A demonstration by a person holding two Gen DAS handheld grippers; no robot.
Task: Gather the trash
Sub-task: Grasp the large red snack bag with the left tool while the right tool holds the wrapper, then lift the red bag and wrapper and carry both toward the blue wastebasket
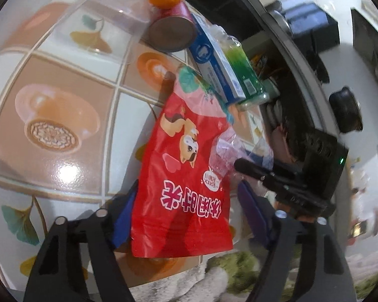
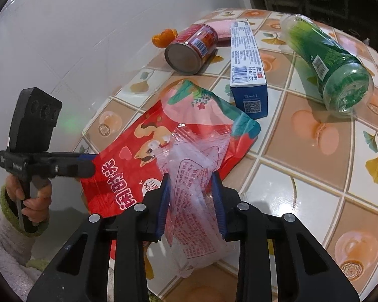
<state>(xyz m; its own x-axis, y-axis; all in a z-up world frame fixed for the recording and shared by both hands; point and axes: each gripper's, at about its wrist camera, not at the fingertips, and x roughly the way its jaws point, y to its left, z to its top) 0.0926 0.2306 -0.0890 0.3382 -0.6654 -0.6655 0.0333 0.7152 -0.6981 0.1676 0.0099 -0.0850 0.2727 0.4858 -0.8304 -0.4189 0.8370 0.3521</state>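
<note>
On the far left of the right wrist view, a hand [image 2: 32, 196] in a fluffy white sleeve with a green cuff [image 2: 7, 209] holds the left hand-held gripper [image 2: 88, 162], whose tips reach the edge of the red snack bag [image 2: 128, 166]. From its own camera, this left hand-held gripper [image 1: 186, 216] has the red snack bag [image 1: 186, 176] between its blue pads; the left pad seems to touch the bag, the right pad stands apart, so it is released and not yet clenched. The bag lies flat at the bench [image 2: 302, 176] edge, on a cloth printed with cups and leaves. Just right of it, the right hand-held gripper [image 2: 191, 201] is clenched on a clear plastic wrapper [image 2: 196, 183] with red print, which rests over the bag. Farther back lie an orange peel [image 2: 163, 37], a red can [image 2: 191, 47] on its side, a blue box [image 2: 247, 70] and, most to the right, a green bottle [image 2: 327, 63] lying down.
</note>
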